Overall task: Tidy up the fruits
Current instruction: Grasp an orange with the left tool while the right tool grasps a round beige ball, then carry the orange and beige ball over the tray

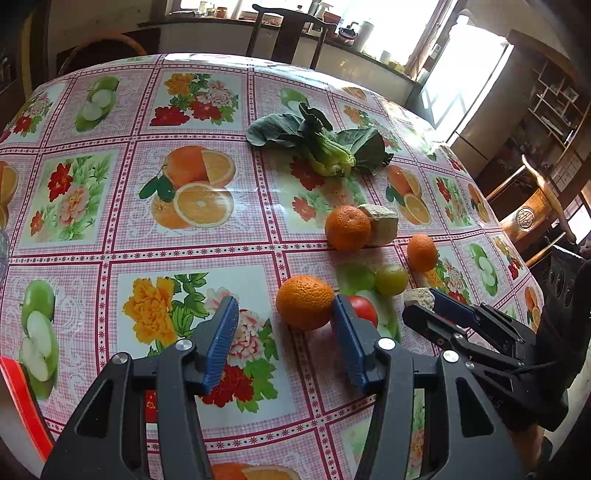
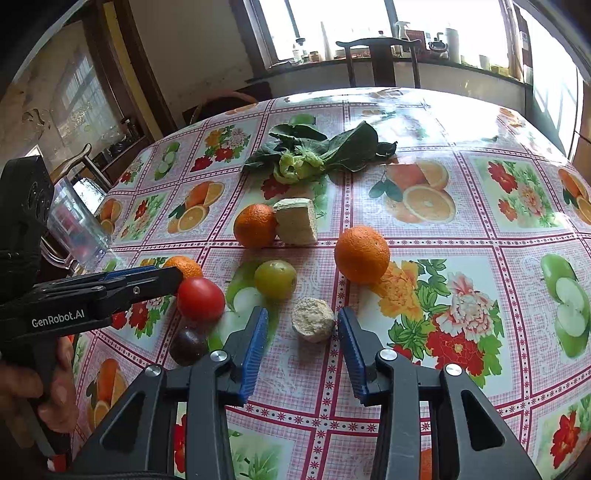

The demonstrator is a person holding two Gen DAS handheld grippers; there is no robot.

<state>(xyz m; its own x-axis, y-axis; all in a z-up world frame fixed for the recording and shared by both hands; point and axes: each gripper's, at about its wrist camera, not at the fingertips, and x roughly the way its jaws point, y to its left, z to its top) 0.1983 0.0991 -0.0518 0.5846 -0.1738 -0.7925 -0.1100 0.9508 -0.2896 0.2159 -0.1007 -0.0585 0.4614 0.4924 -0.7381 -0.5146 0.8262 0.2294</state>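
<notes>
Three oranges lie on the patterned table: the nearest one (image 1: 305,302) (image 2: 183,266) sits just ahead of my open left gripper (image 1: 282,321), close to its right finger. A second orange (image 1: 347,228) (image 2: 255,225) touches a beige block (image 1: 380,223) (image 2: 296,220). A third (image 1: 422,252) (image 2: 362,254) lies apart. A red tomato (image 1: 364,309) (image 2: 200,298), a green fruit (image 1: 391,278) (image 2: 275,278) and a dark plum (image 2: 188,346) lie between. My open right gripper (image 2: 301,328) straddles a round beige cake (image 2: 313,319) (image 1: 419,297) without touching it.
A leafy green vegetable (image 1: 317,142) (image 2: 314,153) lies farther back. A clear plastic container (image 2: 75,225) stands at the left table edge. A red-rimmed item (image 1: 26,398) sits at the near left. Wooden chairs (image 1: 284,31) surround the table.
</notes>
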